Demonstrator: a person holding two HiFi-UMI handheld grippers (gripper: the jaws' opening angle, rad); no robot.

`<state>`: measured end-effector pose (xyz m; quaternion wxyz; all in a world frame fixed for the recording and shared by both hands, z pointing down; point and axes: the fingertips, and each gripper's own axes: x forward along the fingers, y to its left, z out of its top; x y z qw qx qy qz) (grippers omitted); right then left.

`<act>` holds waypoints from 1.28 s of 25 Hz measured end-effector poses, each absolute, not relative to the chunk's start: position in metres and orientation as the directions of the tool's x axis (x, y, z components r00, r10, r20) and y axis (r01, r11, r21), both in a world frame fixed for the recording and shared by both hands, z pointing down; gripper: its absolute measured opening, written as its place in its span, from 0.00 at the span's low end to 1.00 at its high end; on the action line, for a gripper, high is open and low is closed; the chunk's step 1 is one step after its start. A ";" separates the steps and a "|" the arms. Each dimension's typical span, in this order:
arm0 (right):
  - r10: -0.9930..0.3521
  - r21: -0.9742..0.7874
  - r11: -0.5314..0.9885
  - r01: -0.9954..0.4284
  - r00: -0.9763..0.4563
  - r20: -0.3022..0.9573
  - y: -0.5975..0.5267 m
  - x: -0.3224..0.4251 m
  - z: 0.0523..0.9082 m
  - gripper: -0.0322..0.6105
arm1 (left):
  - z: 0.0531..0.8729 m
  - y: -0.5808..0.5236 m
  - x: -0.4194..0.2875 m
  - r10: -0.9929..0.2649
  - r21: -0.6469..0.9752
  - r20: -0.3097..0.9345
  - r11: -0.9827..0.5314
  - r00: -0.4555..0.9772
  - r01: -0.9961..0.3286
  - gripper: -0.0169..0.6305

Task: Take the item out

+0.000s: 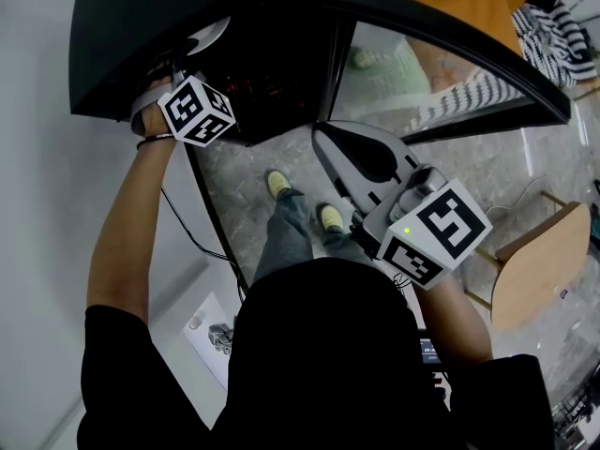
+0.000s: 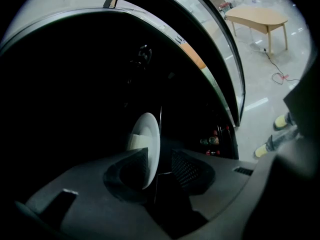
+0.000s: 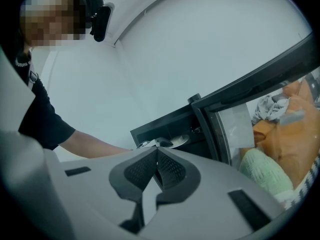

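Left gripper view: left fingers (image 2: 189, 170) wide apart, white plate (image 2: 148, 136) between; right fingers (image 3: 172, 170) together, empty.

The plate (image 2: 147, 144) was smooth, glossy white; the door (image 1: 422, 64) was glass-paned; the table (image 2: 257, 18) was pale wood; the floor (image 2: 260, 79) was polished

Plain pale grey wall (image 1: 37, 176) at left. Glossy, light marbled stone floor (image 1: 506, 172) carries streaks of reflected light. A light wooden table with a rounded top (image 1: 539, 265) stands at right. A black cabinet with a curved glass door (image 1: 122, 45) stands against the wall, and a thin black cable (image 1: 184, 233) runs along the floor below it.
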<state>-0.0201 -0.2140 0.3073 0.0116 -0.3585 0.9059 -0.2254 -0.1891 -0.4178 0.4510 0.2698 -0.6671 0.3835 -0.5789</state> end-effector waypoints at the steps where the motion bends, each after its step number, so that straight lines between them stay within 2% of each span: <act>1: -0.657 -0.416 0.638 -0.647 -0.740 0.143 -0.214 -0.019 0.308 0.06 | 0.451 -0.419 -0.189 -0.826 -0.807 0.562 -0.557 0.034 -0.198 0.25; 9: -0.676 -0.417 0.615 -0.669 -0.720 0.159 -0.214 -0.009 0.311 0.06 | 0.455 -0.424 -0.192 -0.841 -0.829 0.541 -0.531 -0.006 -0.174 0.25; 12: -0.678 -0.419 0.612 -0.671 -0.718 0.159 -0.214 -0.010 0.312 0.06 | 0.450 -0.425 -0.194 -0.861 -0.850 0.508 -0.501 -0.006 -0.164 0.13; 32: -0.663 -0.413 0.629 -0.658 -0.732 0.156 -0.210 -0.021 0.313 0.06 | 0.441 -0.407 -0.196 -0.896 -0.892 0.443 -0.444 0.034 -0.081 0.08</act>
